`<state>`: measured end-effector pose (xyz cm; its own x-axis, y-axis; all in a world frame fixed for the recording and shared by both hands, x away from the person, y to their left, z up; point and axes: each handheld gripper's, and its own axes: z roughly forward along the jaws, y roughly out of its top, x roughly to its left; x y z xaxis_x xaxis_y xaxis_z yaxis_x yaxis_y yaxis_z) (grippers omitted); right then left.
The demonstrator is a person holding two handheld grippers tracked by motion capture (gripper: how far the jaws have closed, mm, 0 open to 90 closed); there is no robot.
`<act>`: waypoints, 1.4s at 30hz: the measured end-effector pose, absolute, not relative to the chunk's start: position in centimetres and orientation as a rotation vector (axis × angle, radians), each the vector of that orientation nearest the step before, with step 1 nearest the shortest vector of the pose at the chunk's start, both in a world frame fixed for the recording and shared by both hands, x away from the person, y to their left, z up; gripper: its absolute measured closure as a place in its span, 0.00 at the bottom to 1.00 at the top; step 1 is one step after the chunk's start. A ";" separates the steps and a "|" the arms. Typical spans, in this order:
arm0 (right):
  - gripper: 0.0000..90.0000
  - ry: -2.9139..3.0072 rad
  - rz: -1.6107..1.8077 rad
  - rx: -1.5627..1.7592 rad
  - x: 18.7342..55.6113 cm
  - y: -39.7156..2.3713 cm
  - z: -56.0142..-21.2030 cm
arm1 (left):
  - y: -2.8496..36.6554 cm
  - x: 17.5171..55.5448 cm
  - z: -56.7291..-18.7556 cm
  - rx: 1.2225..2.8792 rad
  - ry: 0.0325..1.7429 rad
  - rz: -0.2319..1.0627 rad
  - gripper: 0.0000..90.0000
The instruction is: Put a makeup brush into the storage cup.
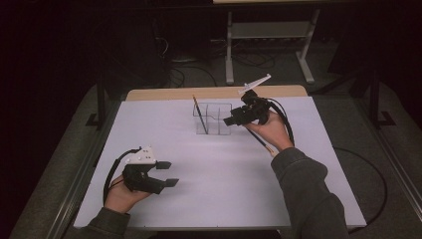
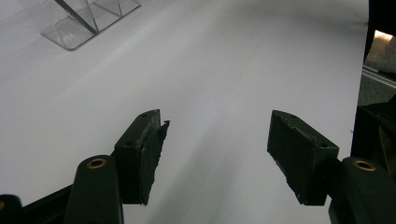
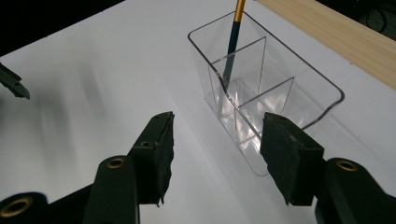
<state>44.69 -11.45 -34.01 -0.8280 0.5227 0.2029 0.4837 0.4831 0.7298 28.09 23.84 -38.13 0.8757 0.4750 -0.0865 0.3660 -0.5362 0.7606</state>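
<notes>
A clear plastic organizer (image 1: 213, 118) with several compartments stands at the back middle of the white table. A dark pencil with a gold band (image 1: 200, 112) leans upright in its left end. My right gripper (image 1: 230, 120) hovers just right of the organizer, pointing at it, jaws open and nothing between them. In the right gripper view the organizer (image 3: 280, 93) lies just beyond the open gripper (image 3: 217, 154), with the pencil (image 3: 232, 46) in the far compartment. My left gripper (image 1: 169, 173) rests at the near left, open and empty, also seen as the left gripper (image 2: 217, 149) over bare table.
A white sheet (image 1: 224, 189) covers the table, with a wooden strip (image 1: 214, 92) along the back edge. A thin dark stick (image 1: 261, 142) shows under the right hand; I cannot tell whether it lies on the table. Table legs and cables sit on the floor behind.
</notes>
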 end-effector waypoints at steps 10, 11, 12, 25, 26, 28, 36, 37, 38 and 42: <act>0.47 2.646 1.299 0.938 44.0 -13.2 -34.6 | 23.9 28.1 -38.1 2.186 0.609 0.165 0.38; 0.47 2.647 1.293 0.930 44.0 -13.3 -34.7 | 23.9 28.1 -38.1 2.189 0.609 0.166 0.37; 0.47 2.650 1.293 0.946 43.9 -13.4 -34.7 | 23.8 28.1 -38.1 2.187 0.613 0.163 0.37; 0.48 2.641 1.281 0.960 43.2 -14.4 -35.3 | 24.0 28.2 -38.2 2.195 0.614 0.174 0.37; 0.48 2.646 1.277 0.968 43.1 -14.5 -35.3 | 24.0 28.2 -38.2 2.195 0.613 0.175 0.37; 0.48 2.645 1.268 0.975 43.0 -14.7 -35.3 | 24.0 28.1 -38.2 2.192 0.614 0.178 0.37; 0.49 2.631 1.247 0.986 42.4 -15.7 -35.3 | 24.1 28.1 -38.2 2.186 0.633 0.180 0.36; 0.49 2.628 1.241 0.985 42.4 -15.9 -35.4 | 24.1 28.1 -38.2 2.186 0.633 0.181 0.35; 0.49 2.626 1.238 0.991 42.3 -16.1 -35.5 | 24.1 28.1 -38.2 2.188 0.630 0.182 0.35; 0.50 2.624 1.220 1.023 42.0 -16.7 -35.7 | 24.0 28.0 -38.2 2.185 0.635 0.182 0.35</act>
<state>41.96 -16.68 -35.70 -0.7755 0.5978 0.2031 0.5405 0.4624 0.7029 28.02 24.03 -38.21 0.8614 0.5008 -0.0847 0.3803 -0.5254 0.7611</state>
